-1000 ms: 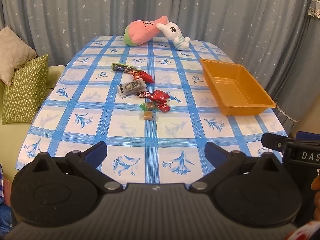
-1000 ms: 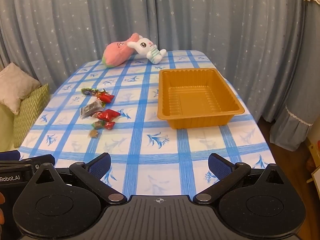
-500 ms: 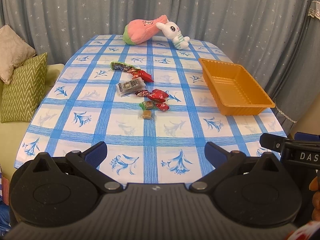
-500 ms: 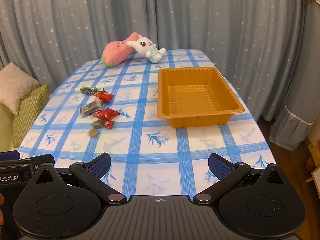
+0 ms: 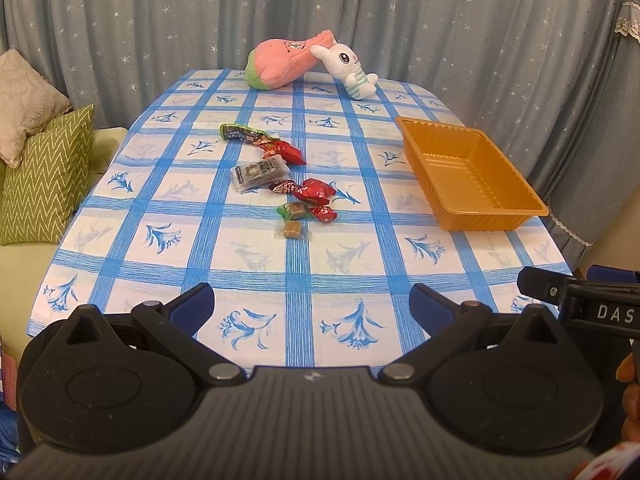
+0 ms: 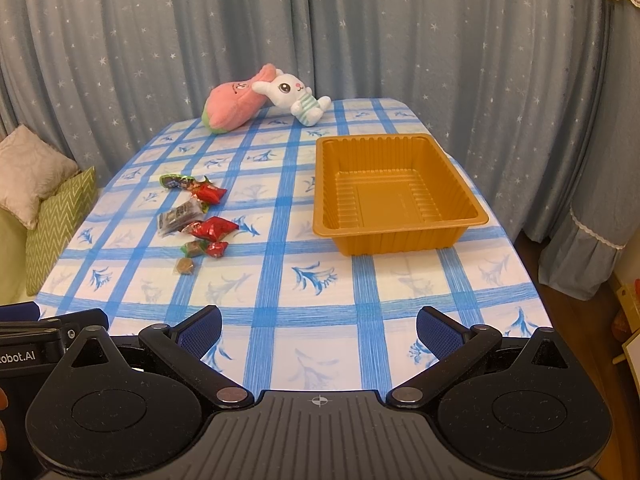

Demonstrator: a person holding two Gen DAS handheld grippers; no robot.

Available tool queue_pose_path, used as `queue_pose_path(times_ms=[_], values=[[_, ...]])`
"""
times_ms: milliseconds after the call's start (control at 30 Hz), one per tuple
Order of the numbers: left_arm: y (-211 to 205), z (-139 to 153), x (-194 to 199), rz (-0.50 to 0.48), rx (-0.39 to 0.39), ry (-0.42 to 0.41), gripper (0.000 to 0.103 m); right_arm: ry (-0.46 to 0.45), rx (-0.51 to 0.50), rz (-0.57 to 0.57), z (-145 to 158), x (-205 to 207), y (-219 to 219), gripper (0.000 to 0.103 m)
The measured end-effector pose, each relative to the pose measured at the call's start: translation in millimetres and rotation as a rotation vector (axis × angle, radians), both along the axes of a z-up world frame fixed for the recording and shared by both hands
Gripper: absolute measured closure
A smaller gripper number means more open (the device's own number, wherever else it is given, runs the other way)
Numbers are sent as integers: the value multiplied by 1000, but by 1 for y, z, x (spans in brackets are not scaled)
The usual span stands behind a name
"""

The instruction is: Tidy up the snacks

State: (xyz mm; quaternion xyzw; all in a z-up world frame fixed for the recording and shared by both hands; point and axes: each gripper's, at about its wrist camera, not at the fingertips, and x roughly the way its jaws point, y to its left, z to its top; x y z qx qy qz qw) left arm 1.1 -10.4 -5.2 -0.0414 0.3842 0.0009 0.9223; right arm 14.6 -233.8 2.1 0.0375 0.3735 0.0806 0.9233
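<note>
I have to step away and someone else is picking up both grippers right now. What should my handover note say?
Left gripper: jaws open, empty, hovering over the near table edge.
Right gripper: jaws open, empty, also at the near edge.
Snacks: all loose in a cluster left of centre on the tablecloth, none touched.
Orange tray: on the right side, nothing in it.
Done: nothing.
Left: likely move every snack into the tray; the caramel lies nearest.
</note>
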Motion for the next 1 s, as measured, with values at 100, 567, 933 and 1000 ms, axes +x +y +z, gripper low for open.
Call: queue_pose_path(times_ms=[100, 567, 933, 1000], values=[[0, 0, 0, 0, -3, 0, 0, 0, 1, 0, 0, 0, 0, 0], [0, -1, 0, -1, -6, 0, 0, 0, 1, -1, 0, 0, 0, 0], [-1, -1, 0, -2, -9, 1, 0, 0, 1, -1, 0, 0, 0, 0], [-4, -1, -1, -3, -9, 1, 0, 0, 1, -1, 0, 0, 0, 0]])
